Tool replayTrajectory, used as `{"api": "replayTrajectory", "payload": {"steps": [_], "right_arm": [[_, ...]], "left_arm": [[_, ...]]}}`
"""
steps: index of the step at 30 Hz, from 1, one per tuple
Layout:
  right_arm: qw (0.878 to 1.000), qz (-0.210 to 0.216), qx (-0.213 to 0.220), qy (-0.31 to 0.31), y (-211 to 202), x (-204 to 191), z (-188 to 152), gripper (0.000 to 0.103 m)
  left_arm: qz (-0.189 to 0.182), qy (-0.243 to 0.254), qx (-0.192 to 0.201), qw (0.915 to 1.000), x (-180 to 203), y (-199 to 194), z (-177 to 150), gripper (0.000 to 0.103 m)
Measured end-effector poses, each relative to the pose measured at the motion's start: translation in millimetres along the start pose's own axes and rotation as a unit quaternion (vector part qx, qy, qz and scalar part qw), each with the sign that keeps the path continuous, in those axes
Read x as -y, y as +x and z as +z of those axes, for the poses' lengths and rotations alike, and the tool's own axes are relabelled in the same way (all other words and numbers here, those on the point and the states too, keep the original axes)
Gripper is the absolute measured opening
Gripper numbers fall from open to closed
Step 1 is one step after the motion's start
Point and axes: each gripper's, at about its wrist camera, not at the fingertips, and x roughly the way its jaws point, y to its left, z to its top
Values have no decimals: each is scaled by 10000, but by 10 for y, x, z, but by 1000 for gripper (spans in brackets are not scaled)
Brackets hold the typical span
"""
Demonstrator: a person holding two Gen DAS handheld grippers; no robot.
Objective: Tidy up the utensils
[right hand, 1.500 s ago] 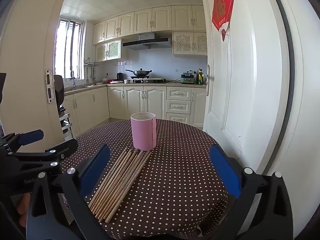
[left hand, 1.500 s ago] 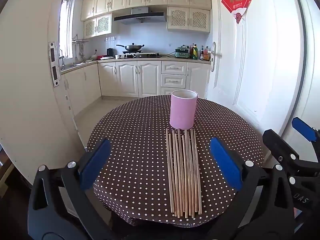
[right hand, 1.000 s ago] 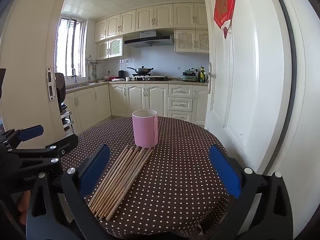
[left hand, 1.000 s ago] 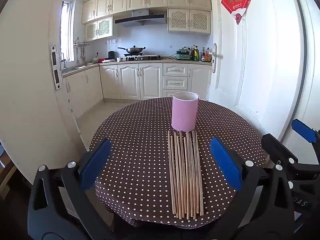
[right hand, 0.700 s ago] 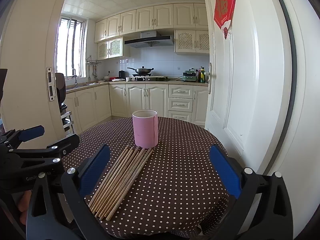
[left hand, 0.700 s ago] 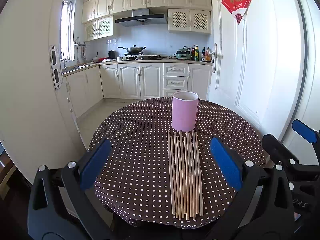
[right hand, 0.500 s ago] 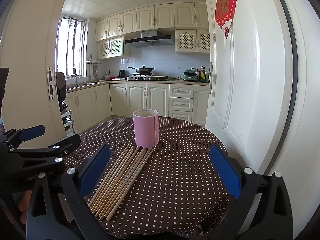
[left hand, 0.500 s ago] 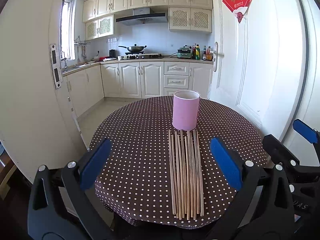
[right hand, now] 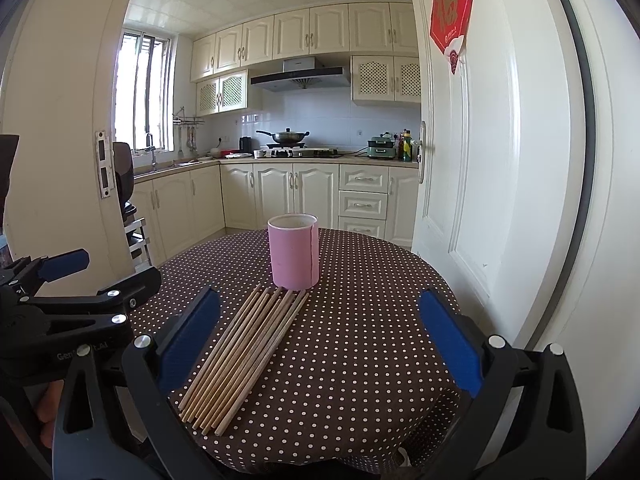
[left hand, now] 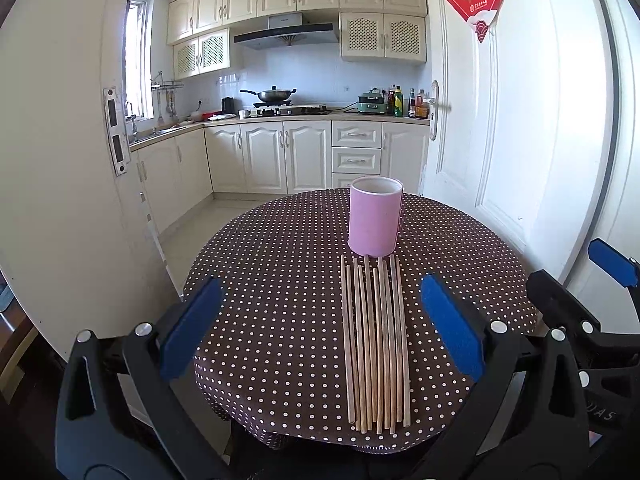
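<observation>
Nearest, the left gripper (left hand: 322, 328) hangs over the near edge of the round worktop (left hand: 280, 280), its blue-padded fingers (left hand: 191, 326) spread wide with nothing between them. Beside it on the right, the right gripper (right hand: 316, 340) is held the same way, fingers (right hand: 450, 342) wide apart and empty; in its view the left gripper shows at the left edge, and a bit of the hand holding it peeks out below.

On the brown polka-dot cloth lies a row of wooden chopsticks (left hand: 374, 340), side by side and flat, their near ends close to the worktop's front edge and their far ends reaching toward a pink cup (left hand: 375, 216). The cup stands upright just behind the sticks, some tips all but touching its base; from the right gripper's view the chopsticks (right hand: 244, 356) slant away toward the cup (right hand: 293, 252).

Farther off, a white door (right hand: 480, 200) stands open on the right with a red paper ornament (right hand: 452, 12) on it. Beyond is a kitchen: cream cabinets (left hand: 304, 156), a wok (left hand: 274, 94) on the stove, and a range hood (left hand: 286, 32) above.
</observation>
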Motion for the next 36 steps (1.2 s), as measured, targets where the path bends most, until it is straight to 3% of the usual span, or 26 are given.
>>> {"api": "replayTrajectory", "payload": {"steps": [36], "right_arm": [[9999, 36, -121, 24, 47, -8, -5, 96]], "left_arm": [[-56, -46, -141, 9999, 3, 67, 10, 97]]}}
